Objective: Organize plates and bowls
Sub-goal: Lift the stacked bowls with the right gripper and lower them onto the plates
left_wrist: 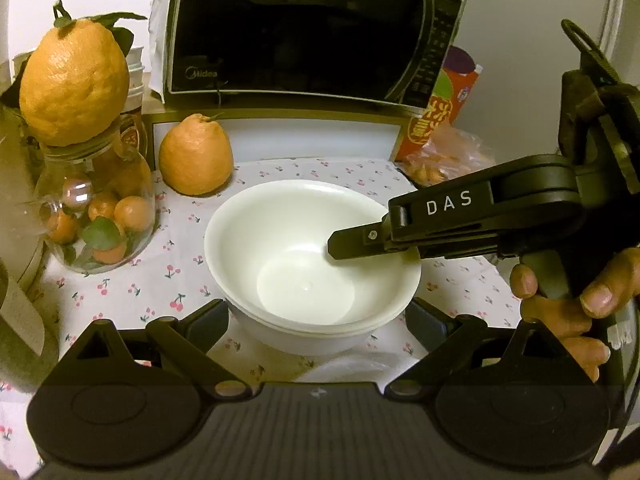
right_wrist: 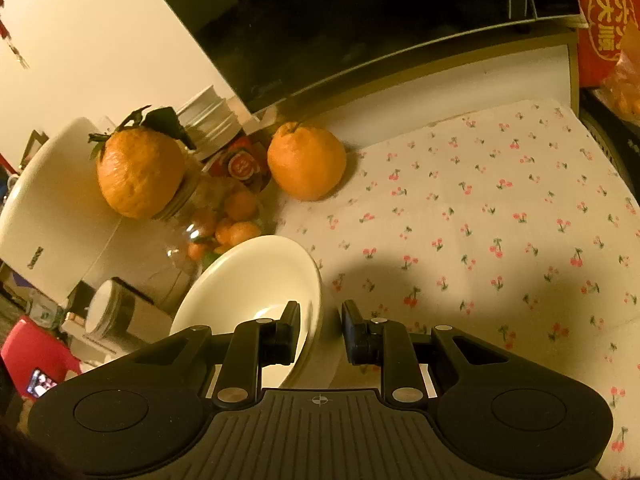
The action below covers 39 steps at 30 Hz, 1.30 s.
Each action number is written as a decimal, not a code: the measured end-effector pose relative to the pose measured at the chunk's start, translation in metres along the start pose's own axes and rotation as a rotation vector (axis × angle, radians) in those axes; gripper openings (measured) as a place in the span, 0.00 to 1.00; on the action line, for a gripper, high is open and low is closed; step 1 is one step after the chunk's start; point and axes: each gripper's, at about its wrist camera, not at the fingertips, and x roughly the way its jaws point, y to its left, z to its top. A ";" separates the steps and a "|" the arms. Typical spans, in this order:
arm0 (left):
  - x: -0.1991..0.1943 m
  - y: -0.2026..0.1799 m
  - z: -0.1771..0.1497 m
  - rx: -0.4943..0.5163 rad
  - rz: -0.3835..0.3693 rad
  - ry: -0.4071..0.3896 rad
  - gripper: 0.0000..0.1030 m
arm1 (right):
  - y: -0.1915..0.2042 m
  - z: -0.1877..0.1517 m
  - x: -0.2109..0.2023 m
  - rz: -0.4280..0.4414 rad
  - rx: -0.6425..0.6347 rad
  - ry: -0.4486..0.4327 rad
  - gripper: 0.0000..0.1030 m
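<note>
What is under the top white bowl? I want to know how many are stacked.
Under the top bowl at least two more white rims show, nested, on the cherry-print cloth. The lowest bowl's base and anything beneath it are hidden, so the exact count is uncertain.

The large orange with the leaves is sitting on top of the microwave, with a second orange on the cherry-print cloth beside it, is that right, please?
Not quite: the large orange sits on the glass jar, not the microwave, as the left wrist view shows. The second orange does rest on the cherry-print cloth beside it.
</note>
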 end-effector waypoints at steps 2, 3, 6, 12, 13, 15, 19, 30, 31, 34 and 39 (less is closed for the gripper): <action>-0.006 -0.003 -0.002 0.003 -0.002 0.003 0.91 | 0.002 -0.002 -0.005 0.000 0.008 0.010 0.21; -0.009 -0.004 -0.003 0.003 -0.003 0.005 0.91 | 0.003 -0.004 -0.007 0.002 0.014 0.016 0.21; -0.017 -0.005 -0.008 -0.001 -0.012 0.011 0.91 | 0.006 -0.008 -0.014 0.005 0.018 0.031 0.21; -0.034 -0.006 -0.016 -0.014 -0.026 0.019 0.91 | 0.020 -0.021 -0.026 -0.002 -0.015 0.061 0.22; -0.037 -0.006 -0.017 -0.016 -0.028 0.021 0.91 | 0.022 -0.024 -0.028 -0.004 -0.025 0.068 0.22; -0.043 -0.006 -0.021 -0.017 -0.033 0.022 0.91 | 0.027 -0.030 -0.030 -0.007 -0.038 0.081 0.22; -0.051 -0.008 -0.030 -0.007 -0.041 0.032 0.91 | 0.033 -0.044 -0.035 -0.007 -0.058 0.105 0.23; -0.060 -0.018 -0.052 0.019 -0.070 0.076 0.89 | 0.037 -0.068 -0.047 -0.033 -0.083 0.163 0.23; -0.061 -0.019 -0.054 0.024 -0.073 0.082 0.89 | 0.036 -0.070 -0.048 -0.036 -0.086 0.170 0.23; -0.059 -0.022 -0.061 0.037 -0.083 0.102 0.89 | 0.035 -0.076 -0.049 -0.045 -0.096 0.181 0.23; -0.052 -0.028 -0.072 0.069 -0.099 0.156 0.87 | 0.031 -0.083 -0.053 -0.062 -0.112 0.190 0.23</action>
